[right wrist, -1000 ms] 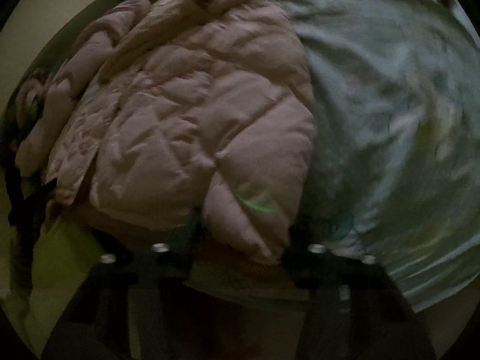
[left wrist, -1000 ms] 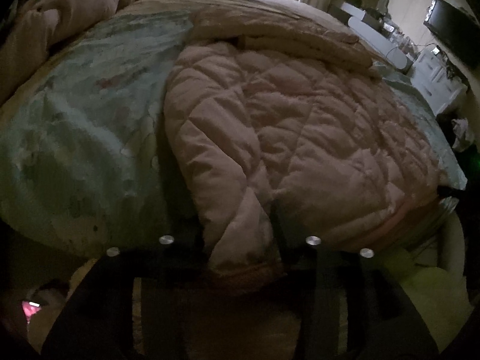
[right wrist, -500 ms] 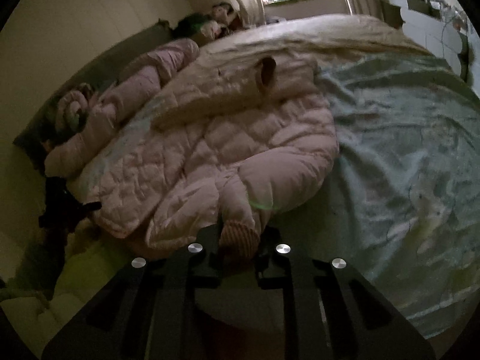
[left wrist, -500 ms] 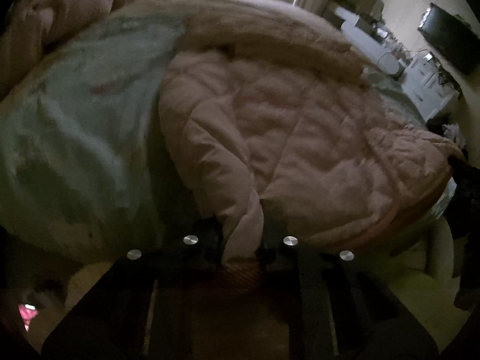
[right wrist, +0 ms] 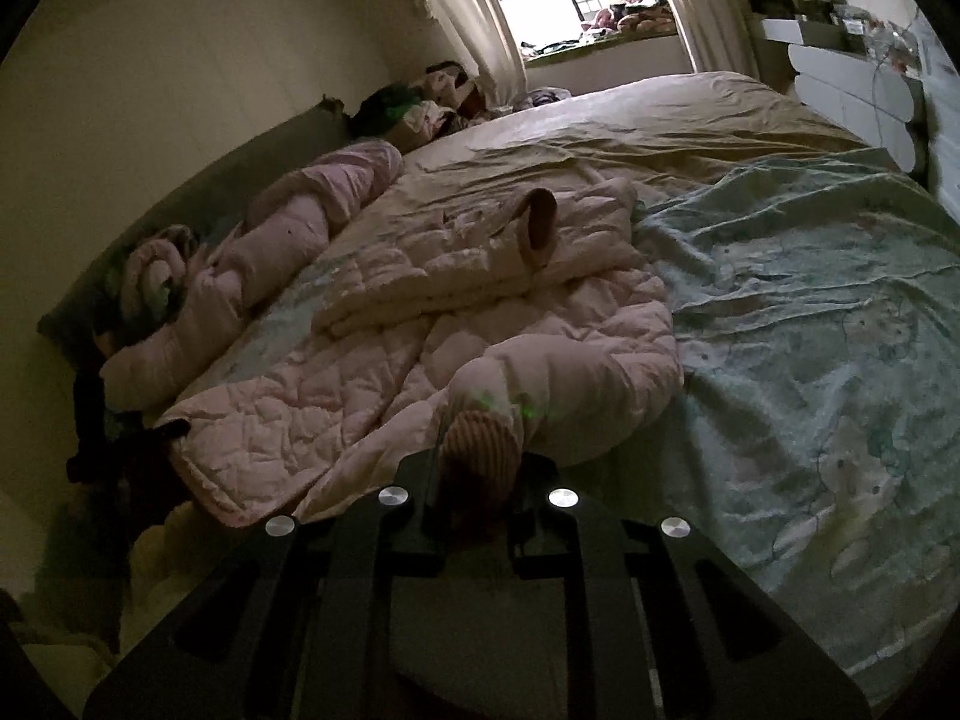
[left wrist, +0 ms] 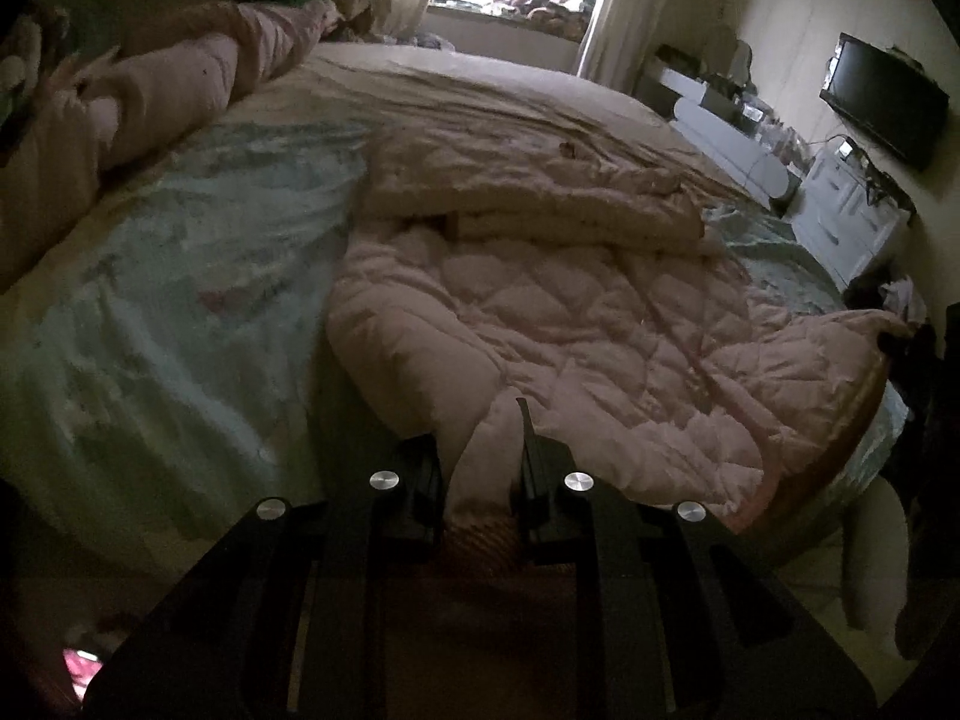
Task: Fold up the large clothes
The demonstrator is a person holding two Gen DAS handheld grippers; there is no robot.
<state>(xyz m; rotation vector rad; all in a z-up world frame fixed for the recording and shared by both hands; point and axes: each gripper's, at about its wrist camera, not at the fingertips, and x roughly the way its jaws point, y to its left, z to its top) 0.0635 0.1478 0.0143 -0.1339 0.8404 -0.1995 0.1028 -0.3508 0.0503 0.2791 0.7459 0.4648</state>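
A pink quilted puffer jacket (left wrist: pixel 570 330) lies spread on the bed, its near edge toward me. My left gripper (left wrist: pixel 483 480) is shut on one sleeve just above its ribbed cuff (left wrist: pixel 480 534), and the sleeve end is raised off the bed. In the right wrist view the same jacket (right wrist: pixel 420 372) lies ahead and to the left. My right gripper (right wrist: pixel 477 498) is shut on the other sleeve's ribbed cuff (right wrist: pixel 480 438), which is also lifted. The fingertips of both grippers are partly buried in the fabric.
A folded cream quilted garment (right wrist: pixel 480 264) rests on the jacket's far end. The bed has a green patterned sheet (left wrist: pixel 150 330) and a beige cover (left wrist: pixel 480 90). Rolled pink bedding (left wrist: pixel 168 90) lines the wall side. White drawers (left wrist: pixel 840 222) and a TV (left wrist: pixel 882 96) stand to the right.
Both grippers went from open around the sleeve ends to shut on them. Both have risen, lifting the sleeves, and the views have tilted up to take in the room.
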